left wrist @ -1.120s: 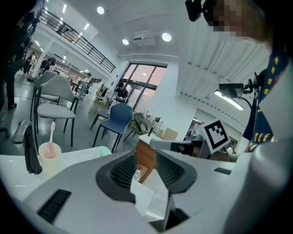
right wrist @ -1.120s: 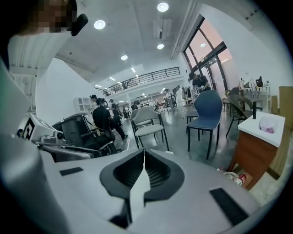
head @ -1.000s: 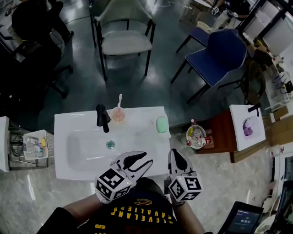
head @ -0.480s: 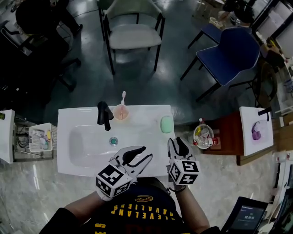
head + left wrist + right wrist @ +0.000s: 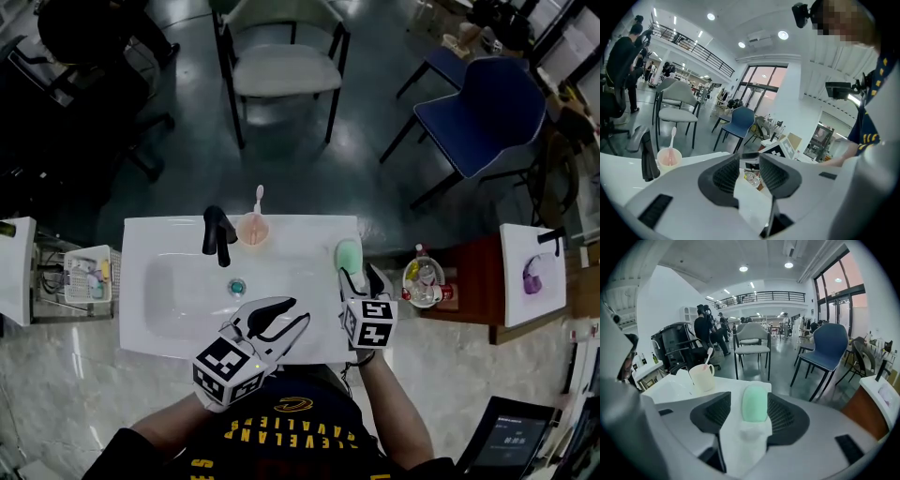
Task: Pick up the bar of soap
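Observation:
The pale green bar of soap (image 5: 348, 254) lies on the right rear corner of the white sink (image 5: 187, 300). My right gripper (image 5: 361, 279) reaches it from the near side. In the right gripper view the soap (image 5: 754, 402) lies between the jaws of the right gripper (image 5: 749, 411), which have just been opening; the pads do not press on it. My left gripper (image 5: 289, 316) hovers over the sink's front rim, open and empty. In its own view the left gripper (image 5: 749, 171) shows a narrow gap between its jaws.
A black faucet (image 5: 217, 239) and a pink cup (image 5: 249, 229) with a toothbrush stand at the sink's back edge. A grey chair (image 5: 281, 66) and a blue chair (image 5: 478, 112) stand beyond. A basket (image 5: 86, 274) sits to the left, and a bin of bottles (image 5: 424, 279) to the right.
My right gripper has moved forward and down to the soap, and its jaws have gone from shut to open around it. The left gripper has hardly moved.

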`<state>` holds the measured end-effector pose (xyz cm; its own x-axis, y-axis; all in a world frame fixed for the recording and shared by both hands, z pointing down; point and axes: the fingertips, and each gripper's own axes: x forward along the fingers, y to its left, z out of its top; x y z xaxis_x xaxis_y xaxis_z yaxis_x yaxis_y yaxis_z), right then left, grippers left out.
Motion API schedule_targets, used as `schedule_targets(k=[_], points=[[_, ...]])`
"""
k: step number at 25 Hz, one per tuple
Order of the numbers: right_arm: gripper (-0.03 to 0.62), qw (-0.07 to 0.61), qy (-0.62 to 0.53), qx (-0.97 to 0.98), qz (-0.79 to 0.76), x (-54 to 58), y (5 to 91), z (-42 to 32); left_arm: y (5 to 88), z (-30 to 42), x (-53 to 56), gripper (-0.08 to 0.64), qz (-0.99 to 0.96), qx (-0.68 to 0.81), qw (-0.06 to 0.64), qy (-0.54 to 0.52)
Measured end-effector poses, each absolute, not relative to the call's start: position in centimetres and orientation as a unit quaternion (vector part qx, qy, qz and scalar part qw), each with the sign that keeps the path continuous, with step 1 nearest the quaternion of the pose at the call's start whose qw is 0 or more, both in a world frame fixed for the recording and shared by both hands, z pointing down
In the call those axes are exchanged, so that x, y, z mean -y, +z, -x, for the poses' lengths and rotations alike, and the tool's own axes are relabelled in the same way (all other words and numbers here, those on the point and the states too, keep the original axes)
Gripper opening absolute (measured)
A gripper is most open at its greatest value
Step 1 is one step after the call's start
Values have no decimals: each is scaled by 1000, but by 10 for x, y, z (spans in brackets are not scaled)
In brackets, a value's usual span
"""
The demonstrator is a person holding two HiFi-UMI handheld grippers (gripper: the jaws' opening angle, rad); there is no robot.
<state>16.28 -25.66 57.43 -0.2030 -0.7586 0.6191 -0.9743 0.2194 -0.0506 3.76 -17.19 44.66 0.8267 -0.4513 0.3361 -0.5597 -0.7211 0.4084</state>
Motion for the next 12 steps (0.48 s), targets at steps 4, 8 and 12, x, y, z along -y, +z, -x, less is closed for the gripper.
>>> schedule_targets(k=[4,8,12], points=[[252,269,216,739,-579,272,589,-163,448,-35,175,141,-918,282,257,107],[256,296,215,731,-576,282,604,-165,449,-35,177,141,-916,287,259,107],[261,309,221,727,-572,287,616,-164,451,-33,179,141,-914,292,262,106]])
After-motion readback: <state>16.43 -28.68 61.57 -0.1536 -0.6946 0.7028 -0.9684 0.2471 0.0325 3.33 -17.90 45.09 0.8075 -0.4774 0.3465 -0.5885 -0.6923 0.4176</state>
